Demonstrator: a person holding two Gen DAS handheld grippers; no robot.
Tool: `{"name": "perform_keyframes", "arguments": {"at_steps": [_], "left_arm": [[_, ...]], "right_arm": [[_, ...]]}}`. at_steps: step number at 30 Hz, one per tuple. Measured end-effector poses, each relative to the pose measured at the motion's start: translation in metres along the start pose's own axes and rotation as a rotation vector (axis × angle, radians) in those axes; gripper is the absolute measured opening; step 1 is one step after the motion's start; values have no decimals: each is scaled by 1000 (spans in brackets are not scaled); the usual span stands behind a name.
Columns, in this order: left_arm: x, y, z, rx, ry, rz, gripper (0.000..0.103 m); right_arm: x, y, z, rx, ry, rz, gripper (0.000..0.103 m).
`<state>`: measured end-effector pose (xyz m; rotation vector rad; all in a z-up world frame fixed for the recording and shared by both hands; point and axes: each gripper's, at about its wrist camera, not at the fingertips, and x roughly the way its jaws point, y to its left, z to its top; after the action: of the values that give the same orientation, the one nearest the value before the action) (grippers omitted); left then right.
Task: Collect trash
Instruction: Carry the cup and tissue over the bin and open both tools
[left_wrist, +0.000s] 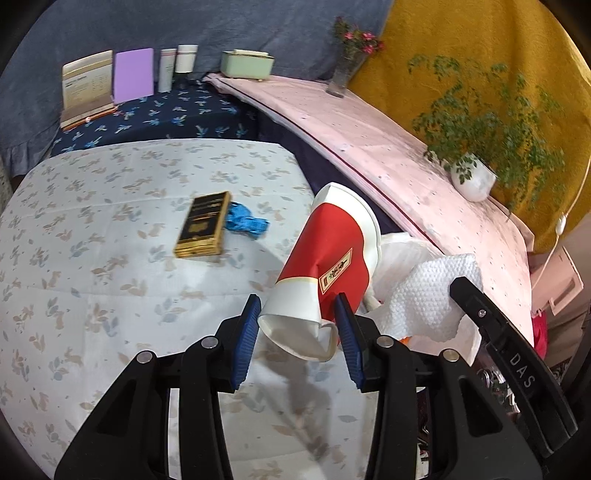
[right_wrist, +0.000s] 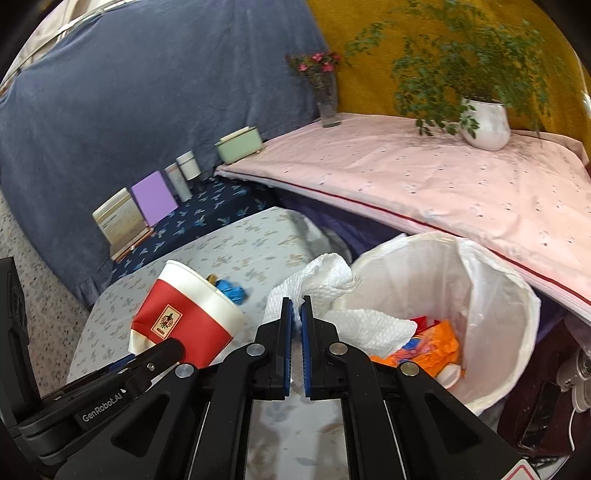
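My left gripper is shut on a crushed red and white paper cup, held above the right edge of the floral table. The cup also shows in the right wrist view. My right gripper is shut on a white paper towel, which hangs over the rim of a white-lined trash bin. The bin holds orange and red wrappers. The towel shows in the left wrist view to the right of the cup.
A black and gold box and a blue crumpled scrap lie on the table. A pink-covered ledge bears a white plant pot and a flower vase. Books and jars stand at the back.
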<state>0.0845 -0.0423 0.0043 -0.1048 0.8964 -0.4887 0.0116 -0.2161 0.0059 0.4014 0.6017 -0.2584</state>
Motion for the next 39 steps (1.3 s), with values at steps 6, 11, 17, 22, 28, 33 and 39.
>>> {"name": "perform_keyframes", "arguments": {"at_steps": [6,11,17,22,28,33,39], "left_arm": [[13,-32,-4,54,24,-29,40],[24,-57,-7,99,40,-49,40],[37,-84,-9,141,58,-68,40],[50,-99,-10,160,79,-82,40],[65,-111,-10,183,99,-92,40],[76,-118,-9,192,112,-92,40],[88,-123,-6,175,126,-115,49]], "right_arm": [[-10,-36,6,48,-24,-47,5],[-16,-66,8,90,-40,-83,5],[-21,-92,8,125,-52,-116,5],[-22,-109,9,142,-55,-135,5],[-16,-120,9,154,-46,-143,5],[-9,-124,10,156,-37,-147,5],[-2,-126,12,152,-27,-154,5]]}}
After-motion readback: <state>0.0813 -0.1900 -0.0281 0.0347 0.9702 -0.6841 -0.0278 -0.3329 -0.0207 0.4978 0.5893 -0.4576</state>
